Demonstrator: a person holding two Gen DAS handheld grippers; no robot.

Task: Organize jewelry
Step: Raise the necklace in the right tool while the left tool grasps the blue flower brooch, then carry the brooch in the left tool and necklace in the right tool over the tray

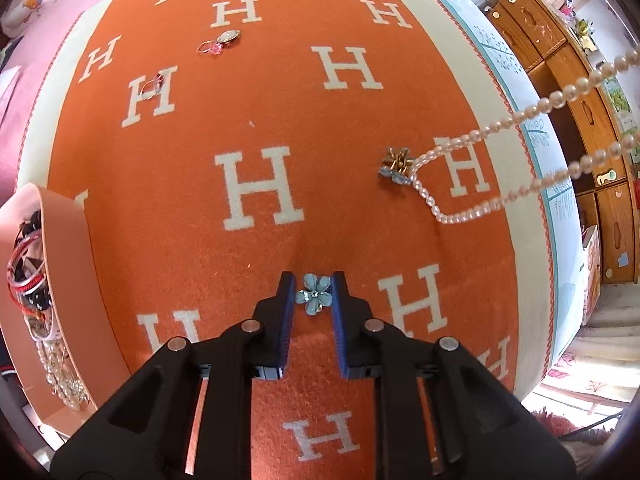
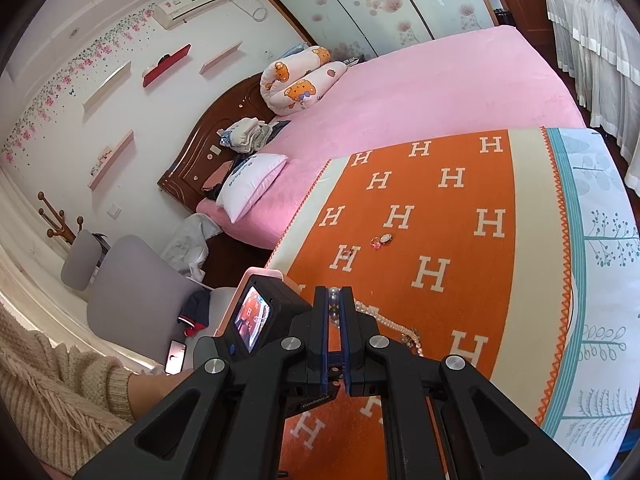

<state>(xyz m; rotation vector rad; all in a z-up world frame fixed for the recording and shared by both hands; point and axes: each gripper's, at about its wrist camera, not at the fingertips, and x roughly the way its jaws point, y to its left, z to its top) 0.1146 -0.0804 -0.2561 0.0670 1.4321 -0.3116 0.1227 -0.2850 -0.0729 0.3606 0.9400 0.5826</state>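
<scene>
I read a repeated white letter "H" woven across the orange blanket [image 1: 256, 128]. Small print sits on my right tongs [image 2: 335, 300] body and blue print on the white pillow [image 2: 252, 184]; both are illegible.

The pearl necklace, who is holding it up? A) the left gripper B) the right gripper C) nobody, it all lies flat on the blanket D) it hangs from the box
B: the right gripper is shut on beads of the pearl necklace, whose strands rise off the orange blanket, while the left gripper sits around a blue flower clip.
</scene>
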